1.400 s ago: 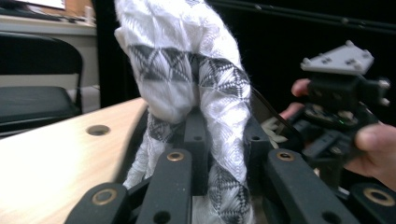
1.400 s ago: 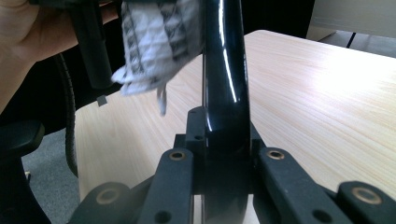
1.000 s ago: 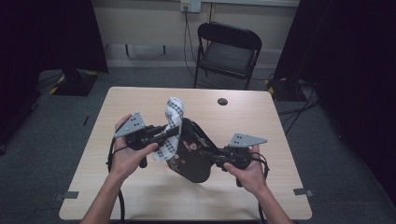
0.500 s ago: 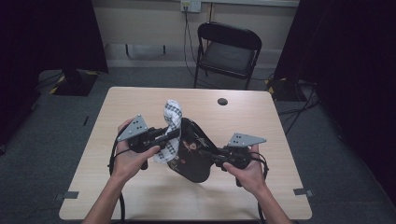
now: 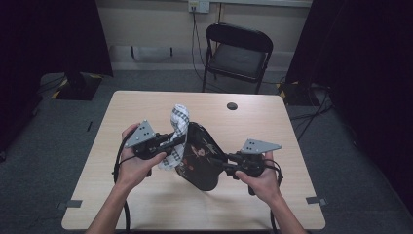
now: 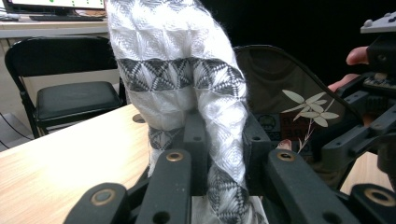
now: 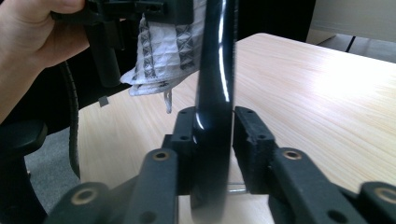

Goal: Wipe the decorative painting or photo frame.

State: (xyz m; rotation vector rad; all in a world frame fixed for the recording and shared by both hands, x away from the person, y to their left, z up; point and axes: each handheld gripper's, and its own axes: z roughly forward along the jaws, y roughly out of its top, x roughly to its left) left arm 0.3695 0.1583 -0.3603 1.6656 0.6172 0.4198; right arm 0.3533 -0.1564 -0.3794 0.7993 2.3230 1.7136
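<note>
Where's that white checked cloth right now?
In the high view the white patterned cloth is held up over the middle of the table, clamped in the left gripper and pressed against the black plate.

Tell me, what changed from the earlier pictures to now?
Very little. The right tool has just been opening its jaws a bit, with the glossy black plate between them. The left tool holds the white cloth with grey woven bands against the plate as before. Hands, plate and light wooden table stayed in place.
</note>
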